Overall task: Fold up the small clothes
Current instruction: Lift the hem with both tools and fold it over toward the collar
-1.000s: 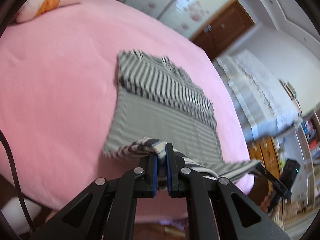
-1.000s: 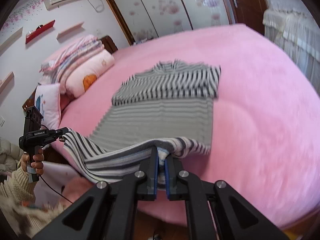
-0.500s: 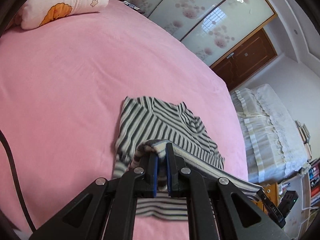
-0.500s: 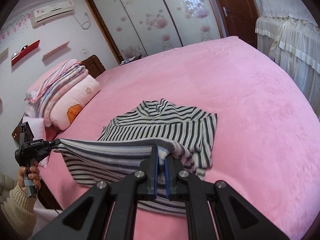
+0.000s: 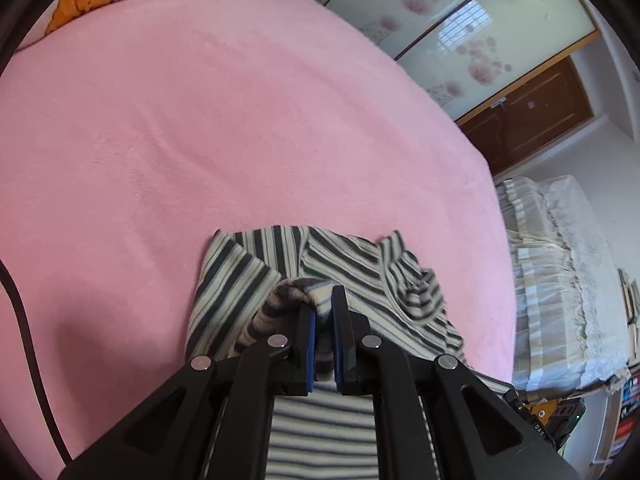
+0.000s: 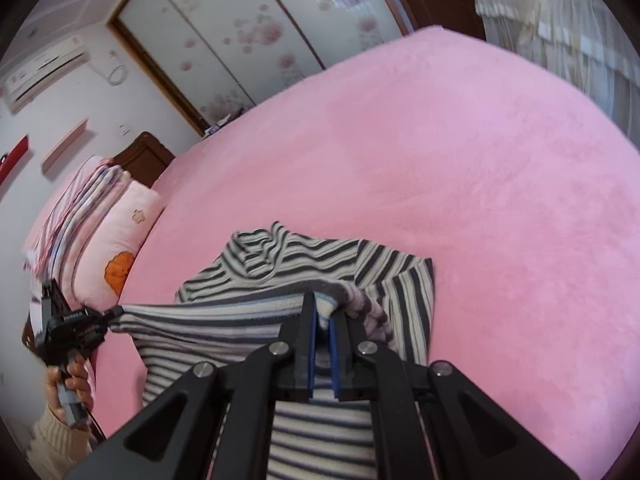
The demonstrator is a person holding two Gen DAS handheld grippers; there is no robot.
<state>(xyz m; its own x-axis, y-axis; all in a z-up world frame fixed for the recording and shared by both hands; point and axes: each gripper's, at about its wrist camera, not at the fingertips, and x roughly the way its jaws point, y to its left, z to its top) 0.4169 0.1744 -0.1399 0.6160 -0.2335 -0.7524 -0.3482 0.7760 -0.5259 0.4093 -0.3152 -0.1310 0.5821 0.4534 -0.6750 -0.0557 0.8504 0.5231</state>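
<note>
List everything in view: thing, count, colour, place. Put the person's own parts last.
striped top: one, grey and cream, on the bed, its hem lifted over it
bed cover: one, pink, under the top
pillow: one, pale pink with an orange print, at the bed's head
folded bedding: one stack, pink striped, on the pillow
wardrobe doors: white, flowered, behind the bed
air conditioner: one, white, on the wall
left gripper: black, shut on the hem
right gripper: black, shut on the hem
hand: one, on the left gripper's handle

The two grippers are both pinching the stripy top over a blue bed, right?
Not quite: the bed is pink, not blue, as the right wrist view shows. Both the left gripper and right gripper do pinch the stripy top.
</note>
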